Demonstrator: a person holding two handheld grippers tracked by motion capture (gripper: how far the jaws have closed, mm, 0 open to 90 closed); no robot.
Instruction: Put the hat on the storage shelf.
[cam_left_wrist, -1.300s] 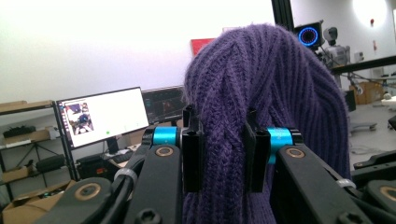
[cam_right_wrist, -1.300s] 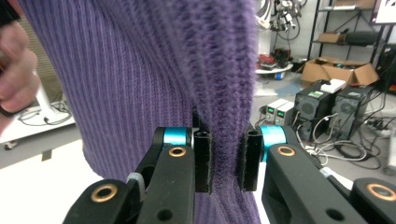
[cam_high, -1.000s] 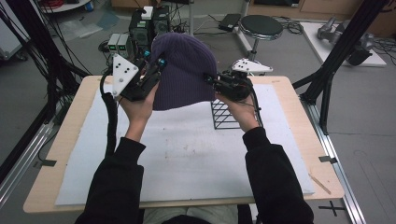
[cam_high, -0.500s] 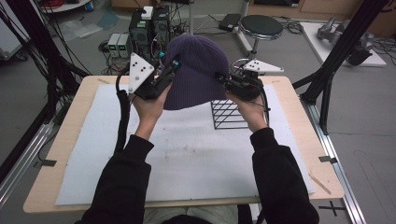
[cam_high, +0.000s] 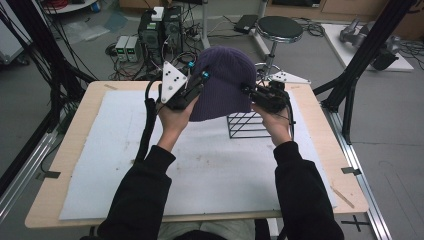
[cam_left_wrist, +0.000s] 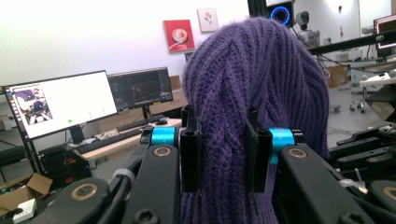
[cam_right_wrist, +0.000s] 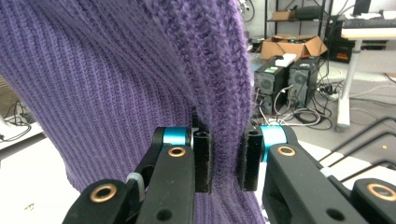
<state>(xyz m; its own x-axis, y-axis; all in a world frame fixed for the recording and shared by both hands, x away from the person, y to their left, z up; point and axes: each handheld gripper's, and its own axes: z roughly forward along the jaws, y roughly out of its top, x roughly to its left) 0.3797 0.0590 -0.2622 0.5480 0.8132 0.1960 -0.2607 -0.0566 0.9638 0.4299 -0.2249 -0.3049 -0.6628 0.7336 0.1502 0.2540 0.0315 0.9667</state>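
Observation:
A purple knitted beanie (cam_high: 221, 82) hangs in the air over the far side of the table, stretched between both hands. My left gripper (cam_high: 201, 80) is shut on its left edge, and in the left gripper view the knit (cam_left_wrist: 254, 93) bunches between the two black jaws of that gripper (cam_left_wrist: 225, 156). My right gripper (cam_high: 247, 91) is shut on the beanie's right edge; in the right gripper view a fold of the purple knit (cam_right_wrist: 140, 84) is pinched between the jaws of this gripper (cam_right_wrist: 225, 161). A black wire rack (cam_high: 248, 125) stands on the table just below the beanie.
A white mat (cam_high: 200, 170) covers most of the wooden table (cam_high: 55, 170). Black frame posts (cam_high: 360, 65) rise at the right and left. Beyond the far edge are a round stool (cam_high: 280, 27) and computer boxes (cam_high: 157, 27) on the floor.
Both hands have carried the beanie to the right and slightly away from the person, keeping hold of it. It now hangs over the wire rack.

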